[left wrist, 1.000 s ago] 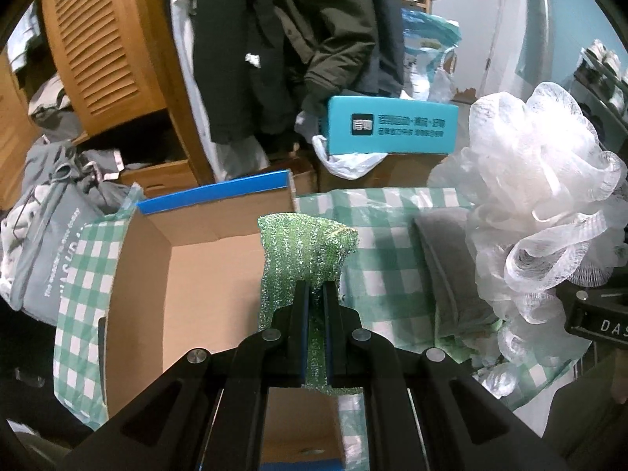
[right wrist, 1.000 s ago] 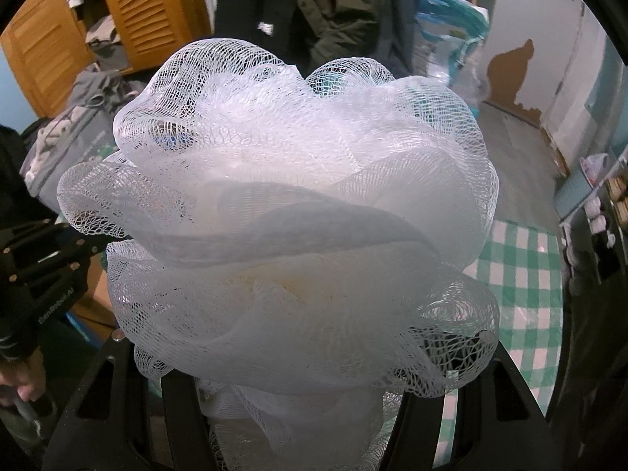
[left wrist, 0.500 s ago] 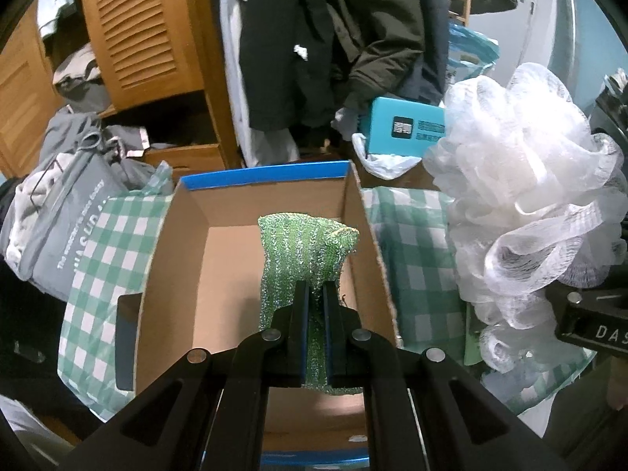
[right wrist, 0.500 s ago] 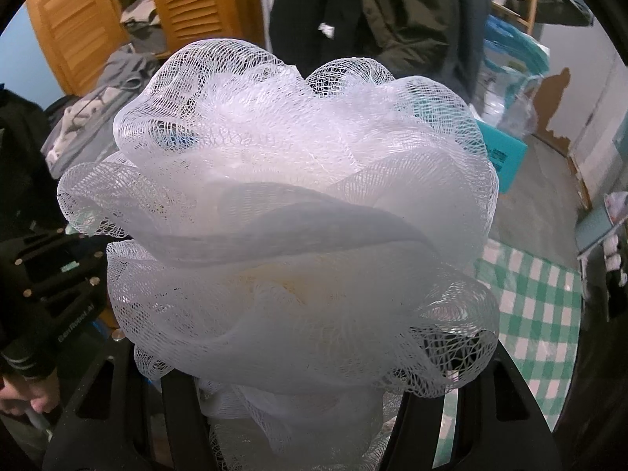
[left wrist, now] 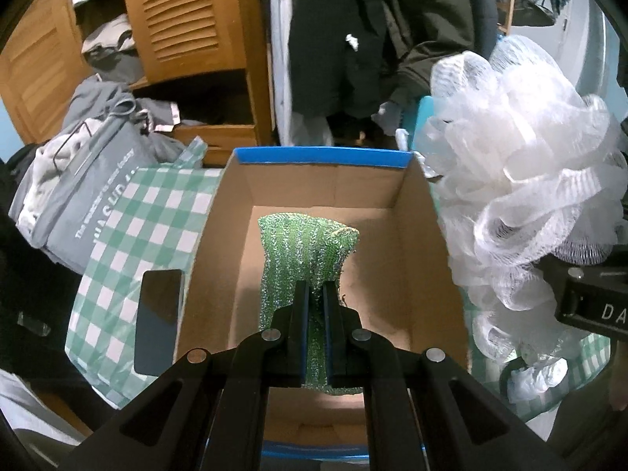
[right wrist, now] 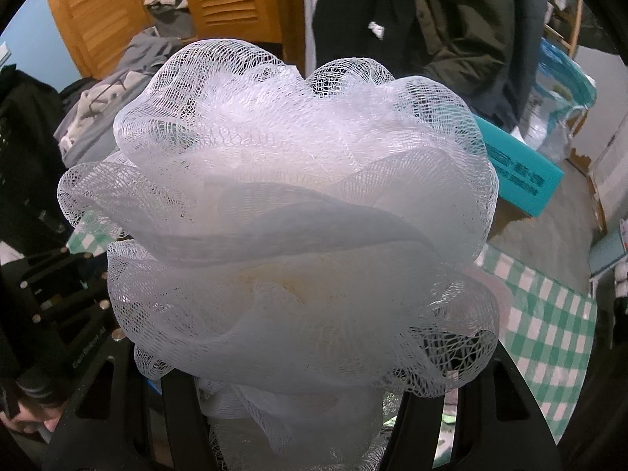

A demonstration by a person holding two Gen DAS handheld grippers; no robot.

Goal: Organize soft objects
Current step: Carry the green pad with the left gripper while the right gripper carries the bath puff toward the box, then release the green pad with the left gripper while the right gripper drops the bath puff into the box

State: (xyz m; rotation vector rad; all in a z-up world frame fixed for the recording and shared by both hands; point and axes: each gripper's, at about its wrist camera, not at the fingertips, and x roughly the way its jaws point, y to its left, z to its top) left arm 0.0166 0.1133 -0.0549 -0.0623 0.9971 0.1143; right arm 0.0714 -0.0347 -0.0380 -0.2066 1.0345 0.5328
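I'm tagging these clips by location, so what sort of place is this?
Probably a bedroom or closet corner at home: dark coats hang beside a louvred wooden wardrobe, and clothes lie heaped by a table with a green checked cloth.

Right gripper body (left wrist: 596, 306) reads "DA"; grey bag (left wrist: 90, 204) print illegible

I'm seeing a coarse, glittery green knit cloth (left wrist: 306, 251) over matt brown cardboard box (left wrist: 416, 259) — and a filmy white mesh pouf (right wrist: 282, 227), right frame, looking netted.
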